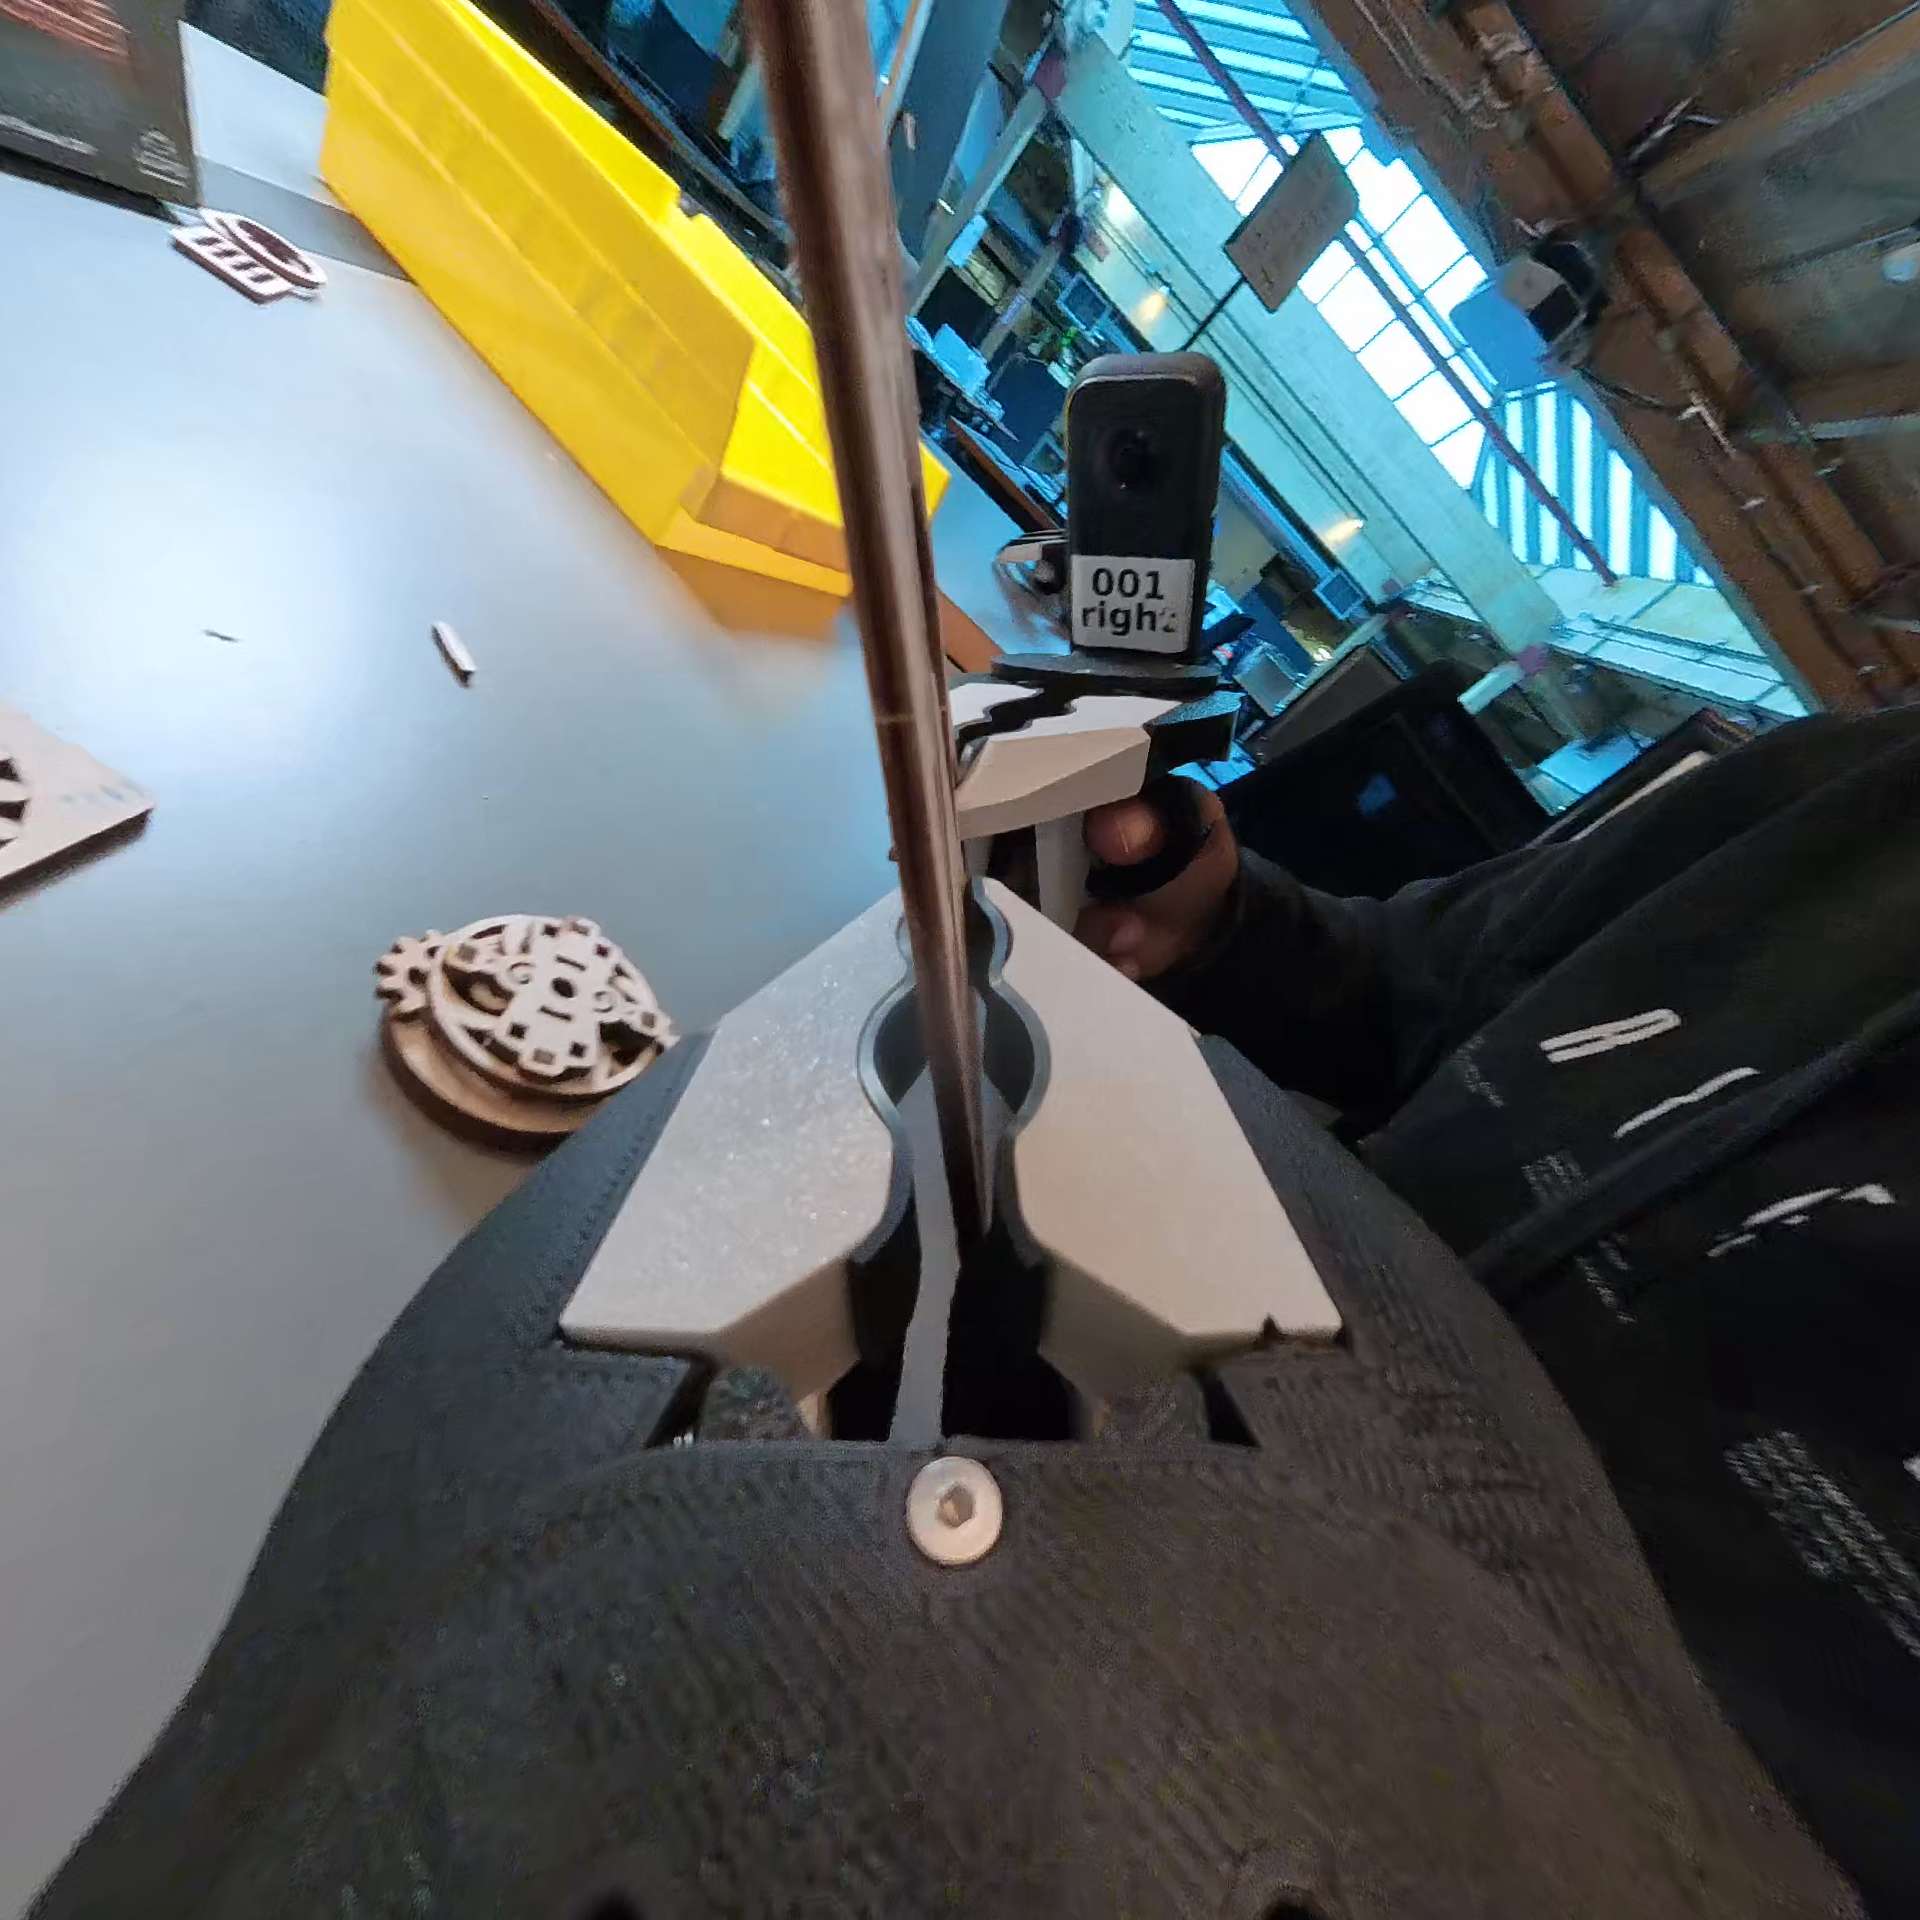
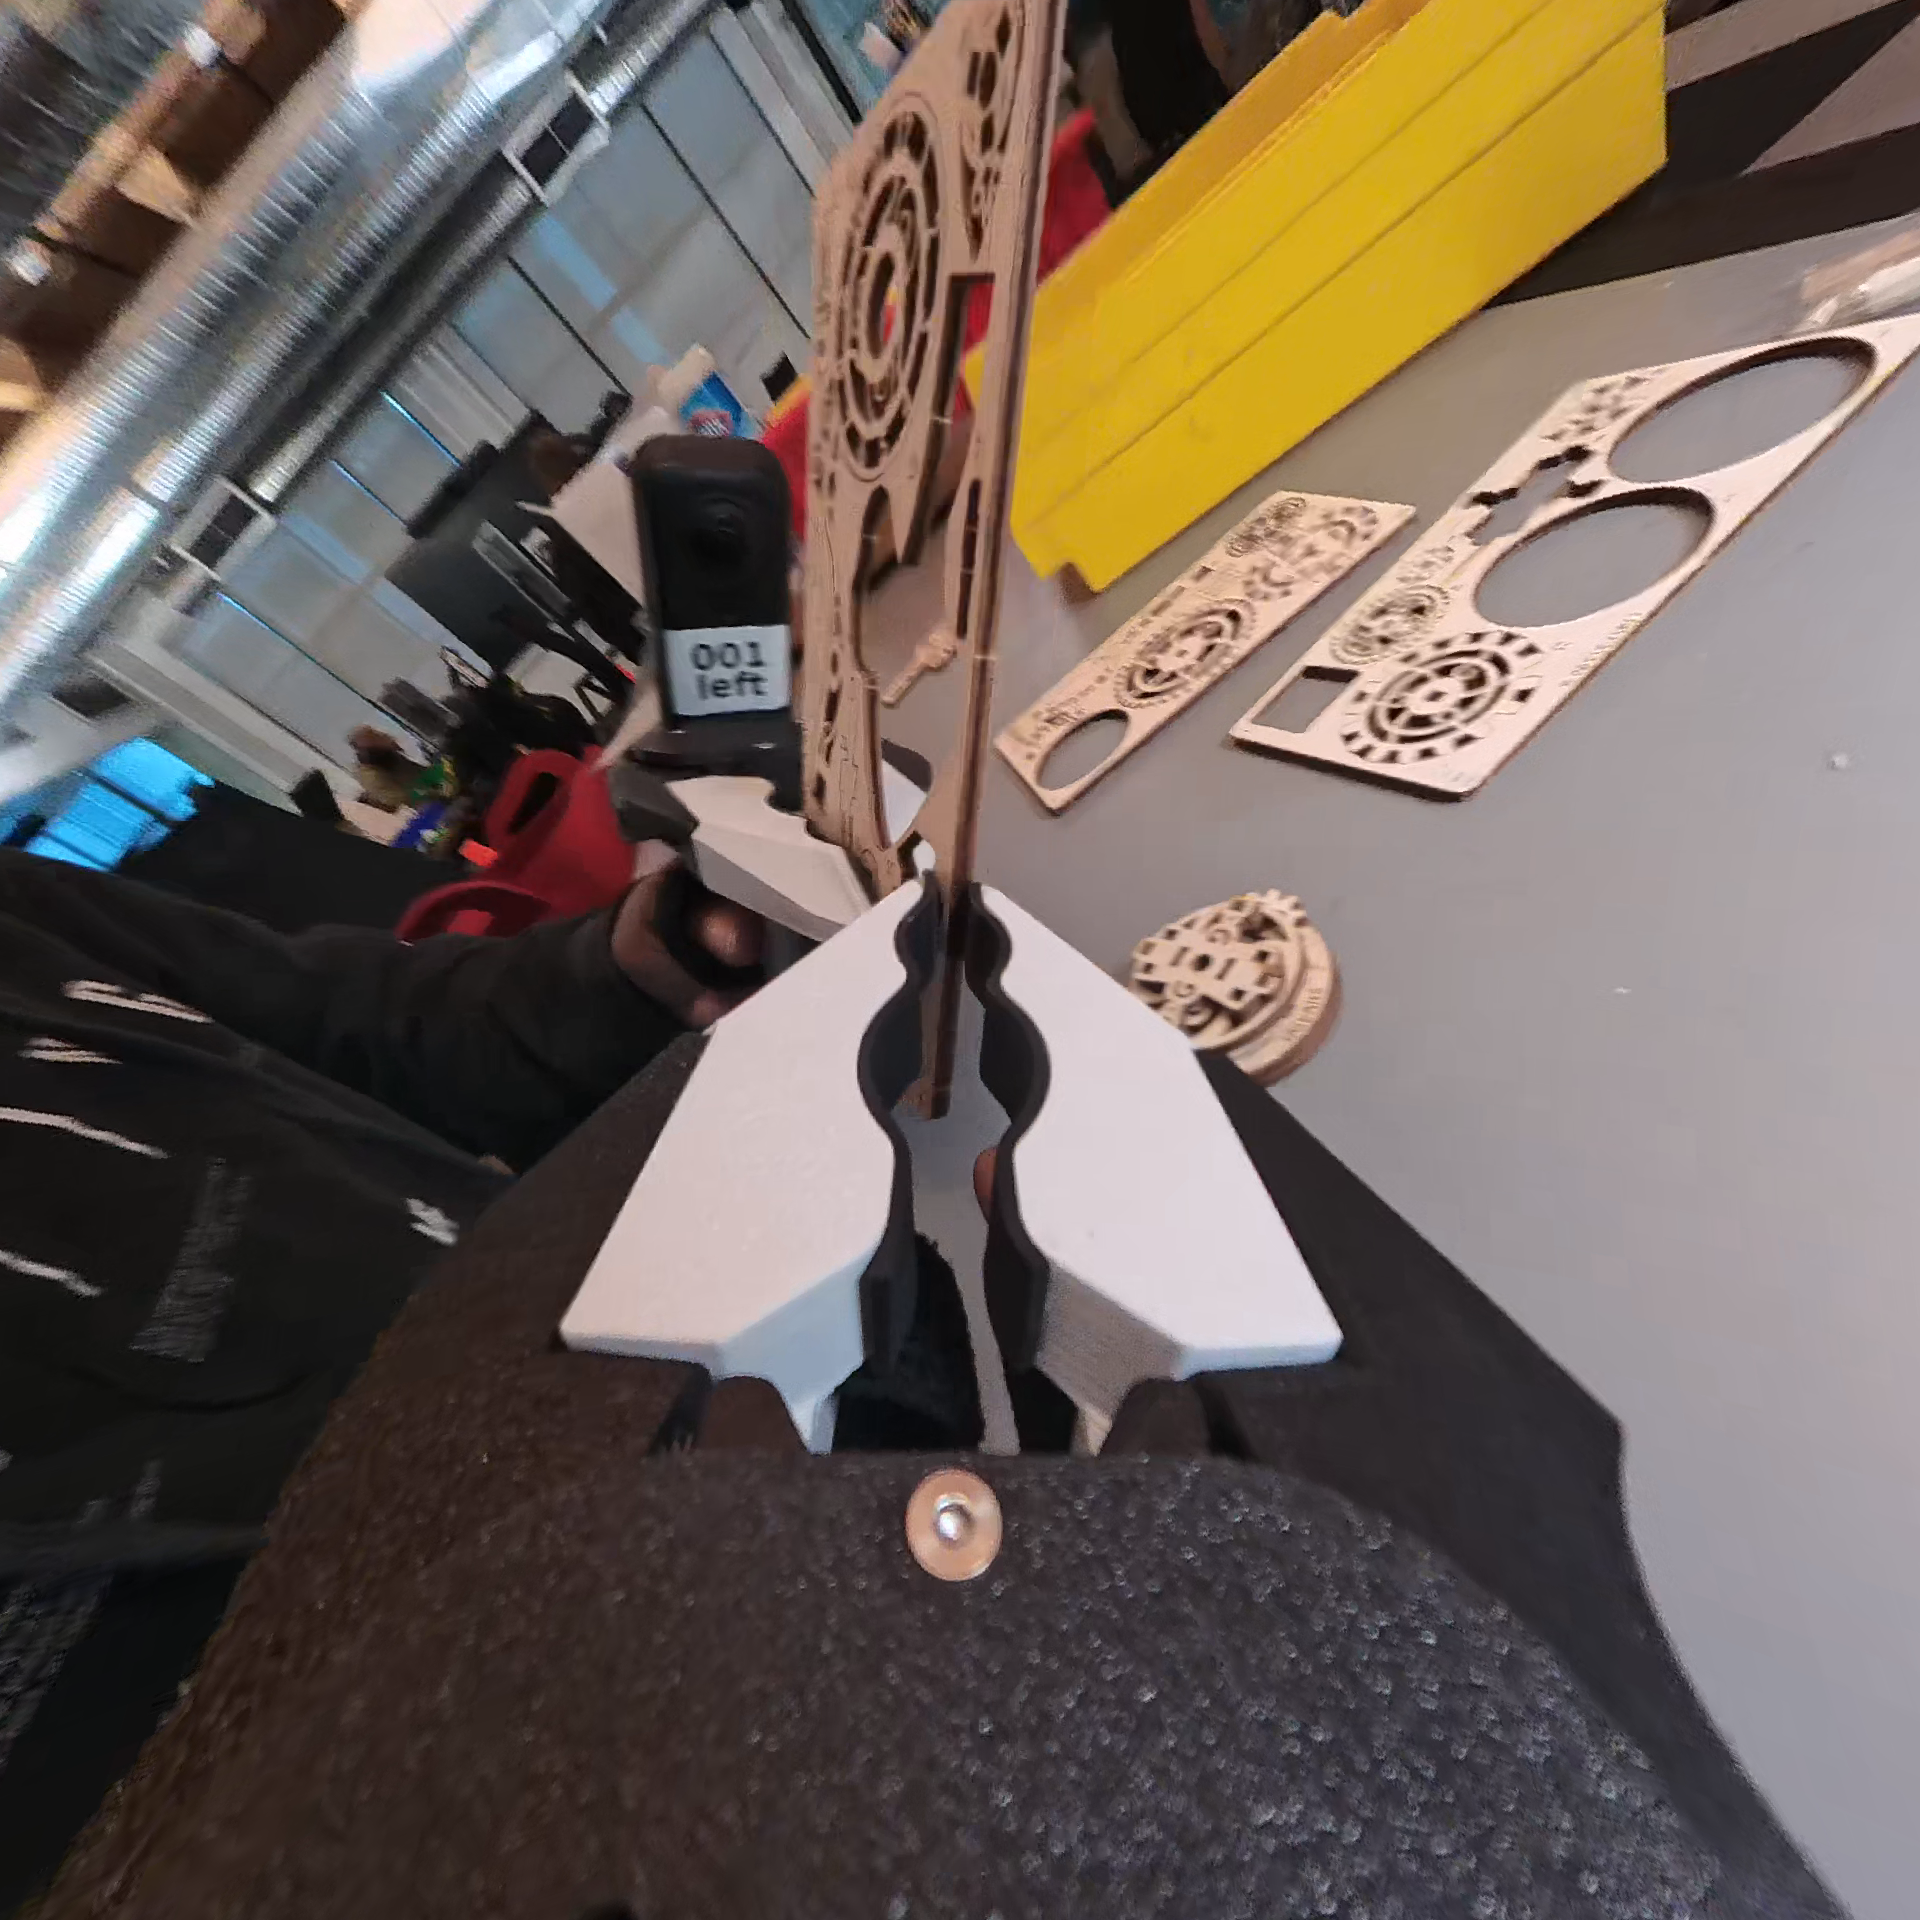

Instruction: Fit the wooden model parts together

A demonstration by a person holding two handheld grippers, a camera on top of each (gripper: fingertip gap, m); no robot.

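Laser-cut wooden parts sheet (image 2: 914,436) stands upright on edge, off the table; assembled round gear piece (image 2: 1236,982) lies flat nearby.

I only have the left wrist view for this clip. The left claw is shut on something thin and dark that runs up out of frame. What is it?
Observer: The right wrist view shows its face. It is a flat wooden sheet cut with gear and ring patterns, and you see only its edge.
Reviewer: Is the other claw holding it too? The sheet hides its tip from me.
Observer: Yes. The right claw is shut on one edge of it, close to the left claw.
Reviewer: Any more sheets around?
Observer: A small sheet and a bigger sheet lie flat on the table beside the yellow bin. Each has at least one round hole.
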